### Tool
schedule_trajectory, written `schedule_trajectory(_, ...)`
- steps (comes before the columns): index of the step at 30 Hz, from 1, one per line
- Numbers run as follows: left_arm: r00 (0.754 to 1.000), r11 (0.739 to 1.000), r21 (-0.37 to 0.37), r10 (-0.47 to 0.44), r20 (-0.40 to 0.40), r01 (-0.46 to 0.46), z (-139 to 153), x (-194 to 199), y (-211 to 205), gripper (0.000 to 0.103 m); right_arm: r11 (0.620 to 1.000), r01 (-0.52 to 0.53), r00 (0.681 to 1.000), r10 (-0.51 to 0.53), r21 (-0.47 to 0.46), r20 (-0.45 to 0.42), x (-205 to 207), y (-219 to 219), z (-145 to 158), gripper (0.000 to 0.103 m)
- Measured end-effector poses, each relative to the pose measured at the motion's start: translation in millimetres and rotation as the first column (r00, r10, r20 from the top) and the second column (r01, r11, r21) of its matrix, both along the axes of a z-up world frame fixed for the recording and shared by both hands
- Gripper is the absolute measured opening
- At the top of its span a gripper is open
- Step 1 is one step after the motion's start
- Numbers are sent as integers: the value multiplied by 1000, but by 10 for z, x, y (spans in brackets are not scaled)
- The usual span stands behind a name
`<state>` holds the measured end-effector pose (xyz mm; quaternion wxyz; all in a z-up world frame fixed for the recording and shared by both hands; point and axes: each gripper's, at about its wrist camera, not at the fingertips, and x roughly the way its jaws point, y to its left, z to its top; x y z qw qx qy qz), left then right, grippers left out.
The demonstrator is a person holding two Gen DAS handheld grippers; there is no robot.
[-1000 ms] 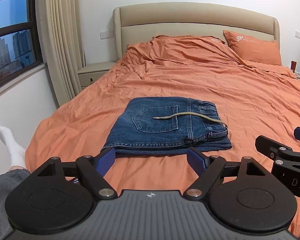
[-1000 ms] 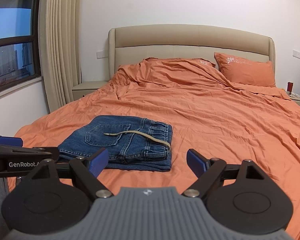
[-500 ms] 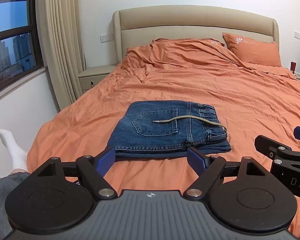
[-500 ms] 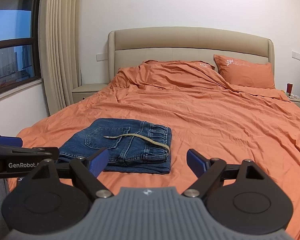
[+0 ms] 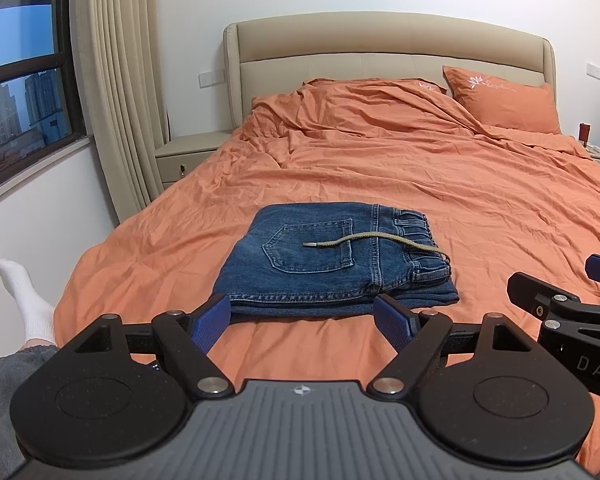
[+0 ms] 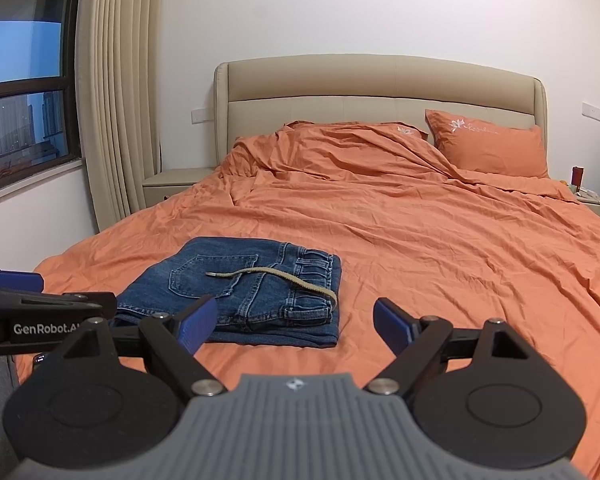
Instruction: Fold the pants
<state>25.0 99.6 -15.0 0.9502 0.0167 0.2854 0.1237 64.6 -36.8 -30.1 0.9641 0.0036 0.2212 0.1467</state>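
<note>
Blue denim pants (image 5: 332,264) lie folded into a flat stack on the orange bed near its foot, back pocket up, a tan drawstring (image 5: 374,238) lying across them. They also show in the right wrist view (image 6: 240,288). My left gripper (image 5: 302,322) is open and empty, held just short of the stack's near edge. My right gripper (image 6: 294,322) is open and empty, to the right of the left one and short of the stack. Each gripper shows at the edge of the other's view.
The orange bed sheet (image 5: 420,168) is wrinkled, with a bunched duvet and a pillow (image 5: 504,98) by the beige headboard. A nightstand (image 5: 188,158), curtain and window stand at left. A person's leg in a white sock (image 5: 28,304) is at lower left.
Both grippers have drawn back and tilted up a little, so the folded pants sit lower and farther in view. The pants have not moved. Both grippers stay open.
</note>
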Motion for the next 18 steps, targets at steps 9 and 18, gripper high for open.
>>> schedule_trajectory(9, 1000, 1000, 3, -8, -2, 8, 2, -1, -5, 95, 1000, 4, 1000, -4, 2, -4, -8, -20, 7, 82)
schedule_trajectory(18, 1000, 1000, 21, -15, 11, 15, 20, -23, -66, 94, 1000, 6, 1000, -6, 3, -6, 7, -27, 11, 82)
